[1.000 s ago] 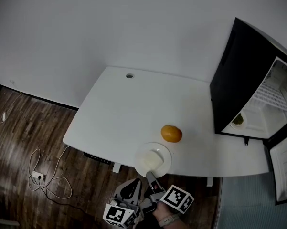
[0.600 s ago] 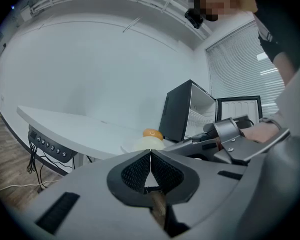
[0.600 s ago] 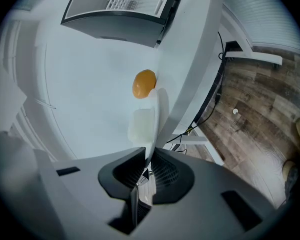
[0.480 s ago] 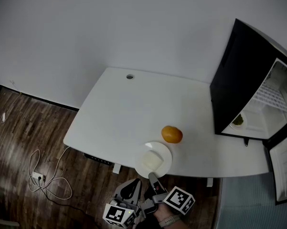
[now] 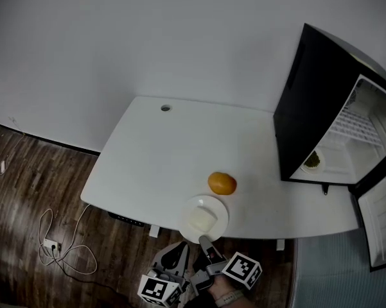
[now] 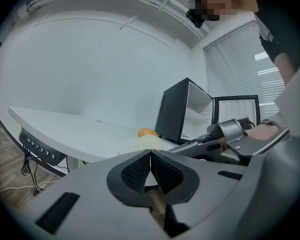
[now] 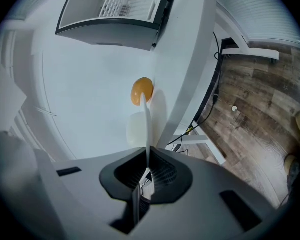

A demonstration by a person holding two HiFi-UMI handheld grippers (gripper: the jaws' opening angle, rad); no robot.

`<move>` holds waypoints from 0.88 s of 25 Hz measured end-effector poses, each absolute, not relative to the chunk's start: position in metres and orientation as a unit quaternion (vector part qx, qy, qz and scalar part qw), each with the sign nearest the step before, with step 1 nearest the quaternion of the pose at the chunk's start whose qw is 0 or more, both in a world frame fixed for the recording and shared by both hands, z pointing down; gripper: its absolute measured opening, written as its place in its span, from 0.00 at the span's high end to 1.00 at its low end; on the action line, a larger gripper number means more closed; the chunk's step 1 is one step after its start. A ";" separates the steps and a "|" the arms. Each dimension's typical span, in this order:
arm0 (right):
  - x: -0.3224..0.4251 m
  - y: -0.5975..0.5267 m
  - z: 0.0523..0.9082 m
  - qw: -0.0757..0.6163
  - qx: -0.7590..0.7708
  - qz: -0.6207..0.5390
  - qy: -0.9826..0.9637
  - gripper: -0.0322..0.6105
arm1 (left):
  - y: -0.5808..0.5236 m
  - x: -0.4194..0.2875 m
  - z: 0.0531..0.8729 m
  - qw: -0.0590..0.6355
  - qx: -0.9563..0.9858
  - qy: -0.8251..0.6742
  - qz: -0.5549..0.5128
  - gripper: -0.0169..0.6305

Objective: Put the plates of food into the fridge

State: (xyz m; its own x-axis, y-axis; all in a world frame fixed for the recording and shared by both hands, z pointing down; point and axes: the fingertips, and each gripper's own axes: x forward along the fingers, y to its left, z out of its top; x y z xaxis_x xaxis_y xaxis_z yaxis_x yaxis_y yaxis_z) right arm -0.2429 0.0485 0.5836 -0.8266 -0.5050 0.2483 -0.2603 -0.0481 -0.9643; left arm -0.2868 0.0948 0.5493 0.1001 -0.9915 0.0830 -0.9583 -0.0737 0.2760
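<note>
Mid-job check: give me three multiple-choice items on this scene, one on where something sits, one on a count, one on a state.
1. Where is the orange?
A. on the table beside the white plate
B. on that plate
C. inside the fridge

2. How many plates sit inside the fridge?
A. none
B. one
C. three

3. The fridge door is:
A. shut
B. open
C. taken off

Answers: A, the head view shows it on the tabletop next to the plate's rim. B, one small plate of green food is inside. B, the door stands swung wide, shelves showing.
</note>
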 end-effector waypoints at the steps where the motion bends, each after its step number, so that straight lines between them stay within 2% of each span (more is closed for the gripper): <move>1: -0.240 0.048 0.584 0.093 -0.280 -0.669 0.682 0.92 | 0.093 -0.284 0.549 0.129 0.733 -0.665 -0.066 0.96; 11: -0.208 0.036 0.577 0.118 -0.296 -0.674 0.666 0.92 | 0.075 -0.257 0.541 0.125 0.756 -0.640 -0.058 0.96; 22: -0.131 0.003 0.559 0.172 -0.346 -0.662 0.643 0.92 | 0.034 -0.188 0.519 0.110 0.808 -0.576 -0.054 0.96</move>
